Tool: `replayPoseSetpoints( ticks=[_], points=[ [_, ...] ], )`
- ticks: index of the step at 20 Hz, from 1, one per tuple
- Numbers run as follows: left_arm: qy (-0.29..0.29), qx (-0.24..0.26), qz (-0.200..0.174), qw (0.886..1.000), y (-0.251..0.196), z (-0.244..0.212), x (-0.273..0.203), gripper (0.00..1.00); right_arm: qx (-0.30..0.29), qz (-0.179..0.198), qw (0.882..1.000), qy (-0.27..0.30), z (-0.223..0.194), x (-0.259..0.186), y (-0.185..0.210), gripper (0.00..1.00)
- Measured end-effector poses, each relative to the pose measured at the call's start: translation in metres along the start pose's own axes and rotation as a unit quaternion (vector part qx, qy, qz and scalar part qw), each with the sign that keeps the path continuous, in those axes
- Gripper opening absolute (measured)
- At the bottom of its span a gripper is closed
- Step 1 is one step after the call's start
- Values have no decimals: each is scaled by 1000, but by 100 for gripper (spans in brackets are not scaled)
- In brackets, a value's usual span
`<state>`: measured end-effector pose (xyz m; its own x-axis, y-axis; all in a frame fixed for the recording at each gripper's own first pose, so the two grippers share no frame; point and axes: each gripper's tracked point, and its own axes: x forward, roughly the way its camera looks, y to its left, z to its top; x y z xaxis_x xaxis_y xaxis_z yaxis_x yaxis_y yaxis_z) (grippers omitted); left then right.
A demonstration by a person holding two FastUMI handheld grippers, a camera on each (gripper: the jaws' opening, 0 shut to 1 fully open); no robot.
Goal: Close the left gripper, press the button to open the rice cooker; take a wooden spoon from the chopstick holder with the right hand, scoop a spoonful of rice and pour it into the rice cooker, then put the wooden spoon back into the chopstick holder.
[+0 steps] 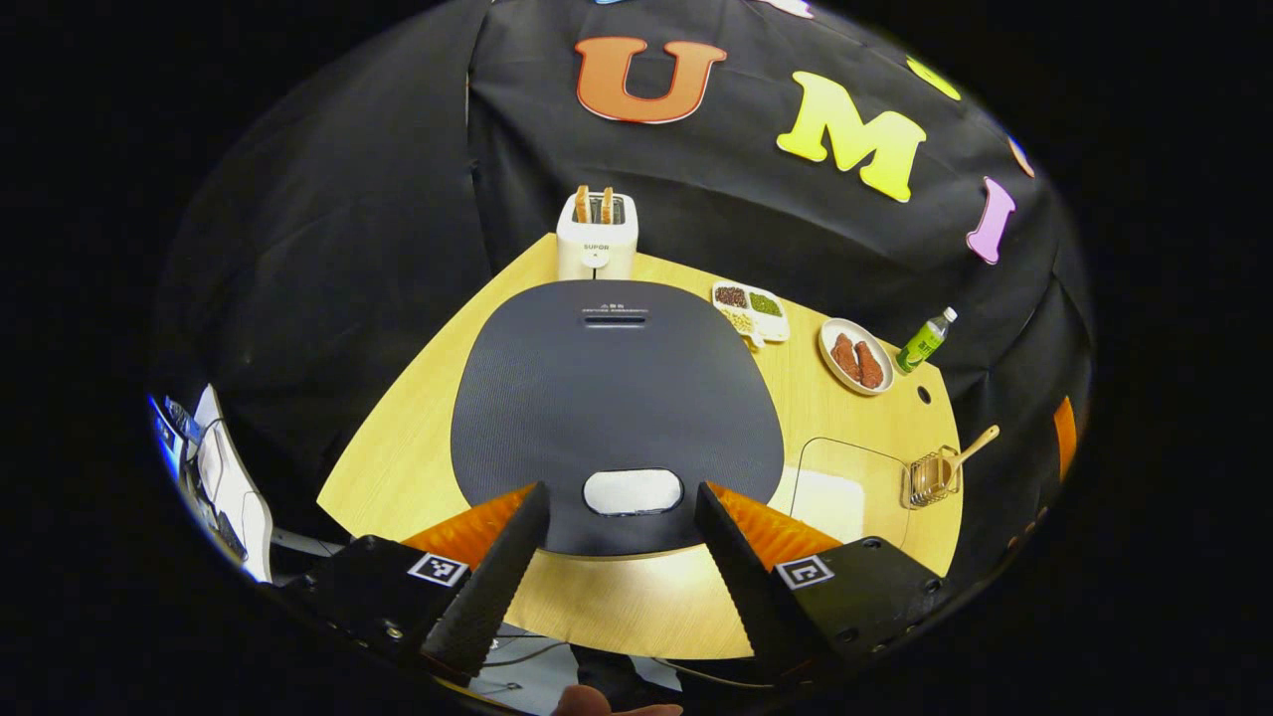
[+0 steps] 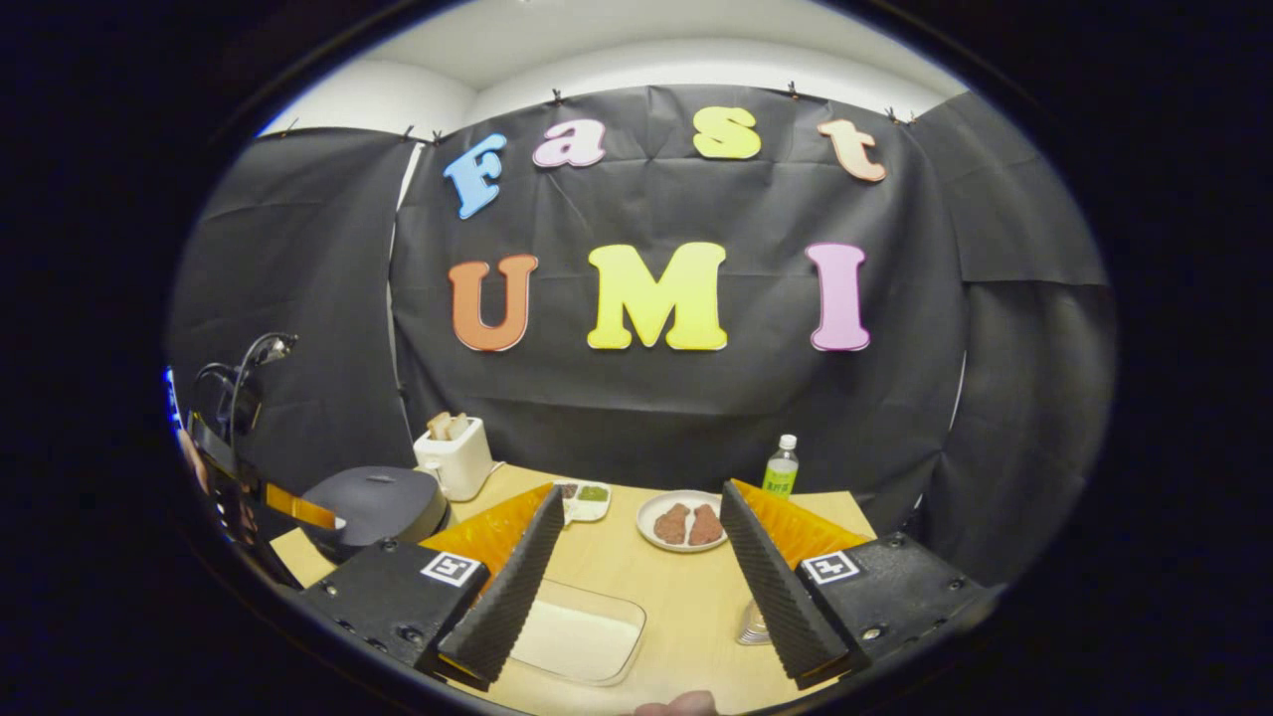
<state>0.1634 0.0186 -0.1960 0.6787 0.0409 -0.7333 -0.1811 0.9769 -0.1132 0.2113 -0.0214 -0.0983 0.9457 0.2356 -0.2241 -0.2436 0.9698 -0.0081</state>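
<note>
The dark rice cooker point(image 1: 617, 398) sits with its lid down, and its white button point(image 1: 633, 491) is at the near edge. My left gripper point(image 1: 622, 495) hovers above it, open, with the button showing between the fingertips. A wire chopstick holder point(image 1: 933, 477) holds the wooden spoon point(image 1: 970, 447) at the table's right. A clear box of rice point(image 1: 840, 497) lies beside it. My right gripper point(image 2: 641, 497) is open and empty above the rice box point(image 2: 577, 631). The chopstick holder point(image 2: 753, 625) peeks from behind its right finger. The rice cooker point(image 2: 376, 507) stands to the left.
A white toaster point(image 1: 597, 234) with bread stands behind the cooker. A divided dish point(image 1: 751, 310), a plate of sausages point(image 1: 855, 356) and a green bottle point(image 1: 925, 340) line the back right of the wooden table point(image 1: 398, 467).
</note>
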Motion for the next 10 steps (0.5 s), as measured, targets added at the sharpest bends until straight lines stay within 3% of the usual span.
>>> replayPoseSetpoints(
  ticks=[4, 8, 10],
  points=[
    [13, -6, 15, 1000, 5, -7, 8, 97, 0, 21, 1000, 8, -6, 22, 4, 99],
    [41, 44, 35, 998, 7, -21, 11, 96, 19, 47, 999, 18, -15, 46, 8, 100],
    [44, 30, 39, 998, 6, -19, 14, 99, 20, 56, 998, 27, -21, 58, 1, 99]
  ],
)
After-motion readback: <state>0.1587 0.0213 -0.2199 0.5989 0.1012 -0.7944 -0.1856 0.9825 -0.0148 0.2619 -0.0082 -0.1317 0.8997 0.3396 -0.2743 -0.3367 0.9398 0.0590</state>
